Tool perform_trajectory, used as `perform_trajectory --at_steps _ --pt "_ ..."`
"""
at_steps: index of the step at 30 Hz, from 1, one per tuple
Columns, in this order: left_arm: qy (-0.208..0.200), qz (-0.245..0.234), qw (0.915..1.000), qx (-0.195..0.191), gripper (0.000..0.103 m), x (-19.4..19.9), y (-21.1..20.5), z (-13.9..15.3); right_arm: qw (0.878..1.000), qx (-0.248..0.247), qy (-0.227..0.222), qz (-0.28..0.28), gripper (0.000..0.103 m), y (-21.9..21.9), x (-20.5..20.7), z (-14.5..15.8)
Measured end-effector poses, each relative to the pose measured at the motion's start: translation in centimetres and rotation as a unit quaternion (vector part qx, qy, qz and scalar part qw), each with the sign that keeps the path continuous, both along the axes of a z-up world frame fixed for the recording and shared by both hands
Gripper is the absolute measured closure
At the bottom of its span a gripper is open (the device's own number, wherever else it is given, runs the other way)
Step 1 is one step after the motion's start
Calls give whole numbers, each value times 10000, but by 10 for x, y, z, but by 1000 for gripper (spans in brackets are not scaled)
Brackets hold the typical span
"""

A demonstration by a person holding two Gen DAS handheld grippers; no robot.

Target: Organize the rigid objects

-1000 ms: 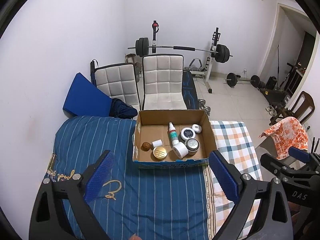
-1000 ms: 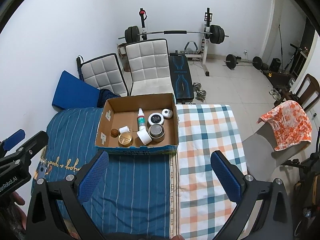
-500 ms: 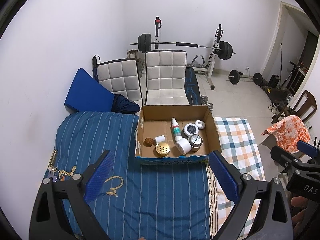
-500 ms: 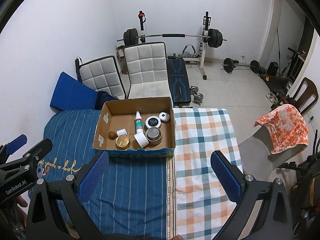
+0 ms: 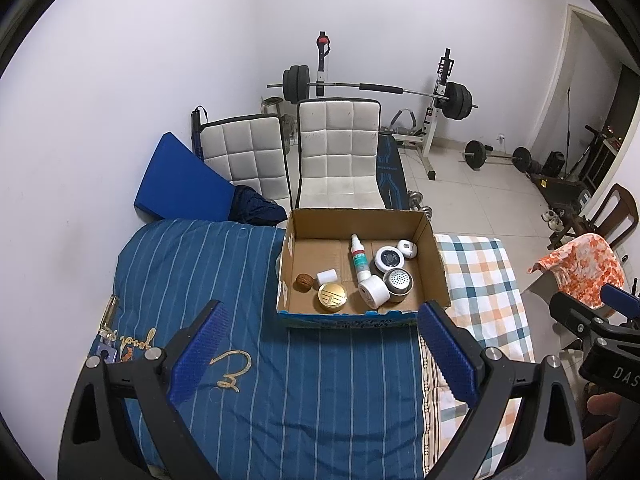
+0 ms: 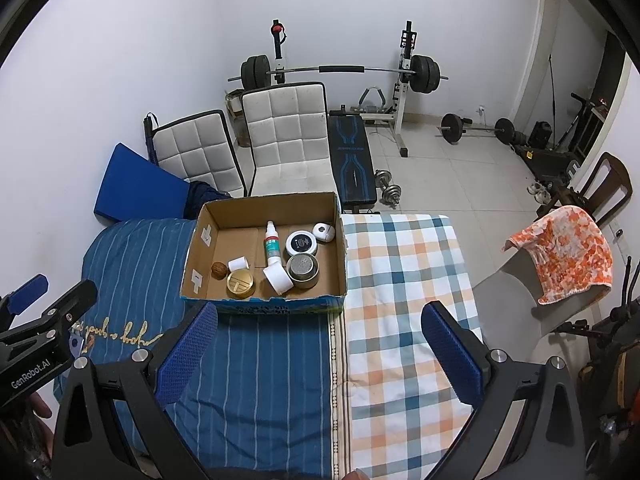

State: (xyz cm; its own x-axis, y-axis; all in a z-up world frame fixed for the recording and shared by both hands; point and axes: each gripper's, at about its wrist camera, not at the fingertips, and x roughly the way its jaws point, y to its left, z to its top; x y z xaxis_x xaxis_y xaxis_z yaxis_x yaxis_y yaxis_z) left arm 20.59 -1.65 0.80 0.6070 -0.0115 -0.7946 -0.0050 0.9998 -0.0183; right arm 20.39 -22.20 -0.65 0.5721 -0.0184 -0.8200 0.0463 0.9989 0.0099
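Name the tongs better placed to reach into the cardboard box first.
Left, probably. The cardboard box sits centred ahead of the open left tongs; ahead of the open right tongs it lies off to the left.

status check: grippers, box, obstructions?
Left gripper open, empty. Right gripper open, empty. Cardboard box on bed, small items inside, untouched. Nothing between grippers and box.

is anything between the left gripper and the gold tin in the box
Only the cardboard box's near wall. The left gripper, jaws open, hovers over the striped blue bedding short of the box; the gold tin sits just behind that wall, so come in over the rim.
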Motion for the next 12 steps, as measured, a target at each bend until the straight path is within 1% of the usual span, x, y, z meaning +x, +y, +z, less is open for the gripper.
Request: perform_trajectory --at_steps 12 --pt "-1 -13 10000 -7 6 0 0 -1 10000 39 56 -51 0 -6 -3 -8"
